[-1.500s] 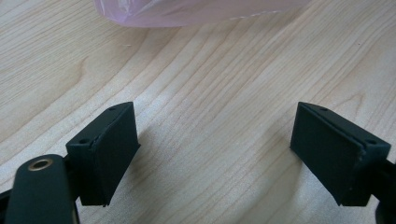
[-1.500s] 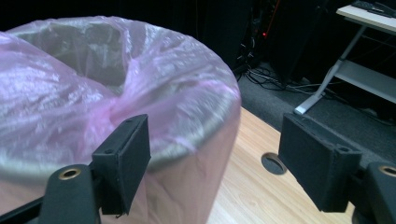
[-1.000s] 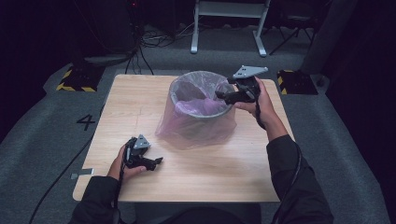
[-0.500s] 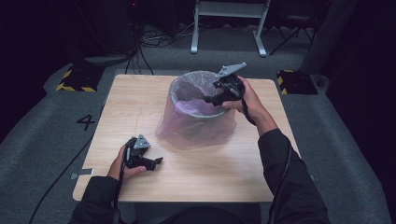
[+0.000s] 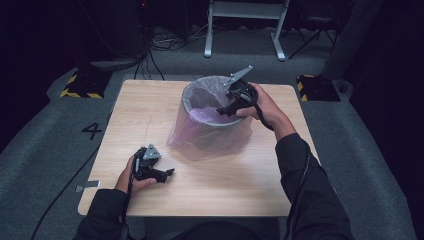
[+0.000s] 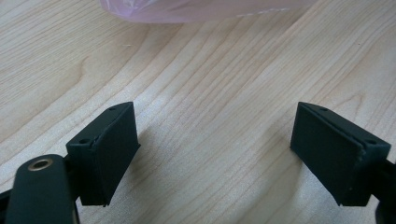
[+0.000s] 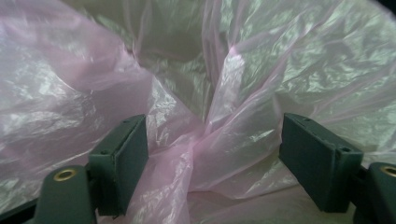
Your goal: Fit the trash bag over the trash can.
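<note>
A grey bin (image 5: 212, 117) lined with a pink bag (image 7: 196, 154) stood at the worktop's (image 5: 240, 175) centre. The right gripper (image 5: 226, 109), fingers spread, hung at its three o'clock rim; its own view showed bunched film between them, unpinched. The left gripper (image 6: 215, 154), fingers spread, rested at seven o'clock.

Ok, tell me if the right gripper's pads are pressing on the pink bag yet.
Apart. The right gripper view shows the right gripper open, with a bunched fold of the pink bag between the pads and a gap on each side.

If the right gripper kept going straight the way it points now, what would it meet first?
Most likely the pink bag lining the bin: the right gripper has its jaws open around a gathered fold of it, seemingly close, though depth is hard to judge.
</note>
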Tool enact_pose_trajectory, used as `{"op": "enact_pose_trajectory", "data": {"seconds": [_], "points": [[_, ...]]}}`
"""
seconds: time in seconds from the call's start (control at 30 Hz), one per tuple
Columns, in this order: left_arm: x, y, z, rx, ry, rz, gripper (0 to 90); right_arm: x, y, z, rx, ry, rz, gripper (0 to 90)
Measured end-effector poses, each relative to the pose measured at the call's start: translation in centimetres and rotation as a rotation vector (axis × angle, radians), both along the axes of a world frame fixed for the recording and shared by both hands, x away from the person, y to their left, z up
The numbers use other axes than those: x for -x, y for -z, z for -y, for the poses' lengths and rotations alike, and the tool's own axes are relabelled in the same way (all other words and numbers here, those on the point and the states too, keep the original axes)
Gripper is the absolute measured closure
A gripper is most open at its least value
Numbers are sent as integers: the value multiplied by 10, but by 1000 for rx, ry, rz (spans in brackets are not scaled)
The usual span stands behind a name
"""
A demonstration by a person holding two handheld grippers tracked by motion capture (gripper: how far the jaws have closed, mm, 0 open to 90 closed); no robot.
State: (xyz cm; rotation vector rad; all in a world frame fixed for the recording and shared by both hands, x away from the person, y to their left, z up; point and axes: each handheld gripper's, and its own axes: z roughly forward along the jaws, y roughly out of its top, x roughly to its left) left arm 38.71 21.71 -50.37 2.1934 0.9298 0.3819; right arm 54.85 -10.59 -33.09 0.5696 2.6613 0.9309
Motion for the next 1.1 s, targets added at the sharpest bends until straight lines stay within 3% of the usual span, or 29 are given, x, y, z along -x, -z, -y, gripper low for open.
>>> {"op": "enact_pose_trajectory", "data": {"seconds": [0.17, 0.27, 0.63, 0.8, 1.1], "points": [[0, 0, 0, 1, 0, -2, 149, -5, 0, -8, 100, -9, -28, 232], [0, 0, 0, 2, 0, -1, 149, -7, 4, -16, 206, -12, -67, 216], [1, 0, 0, 2, -6, -1, 150, -8, 7, -20, 272, -22, -92, 216], [1, 0, 0, 2, -6, -1, 150, -8, 6, -21, 277, -11, -91, 218], [1, 0, 0, 1, -7, -1, 150, -4, -6, -12, 165, 40, -46, 213]]}}
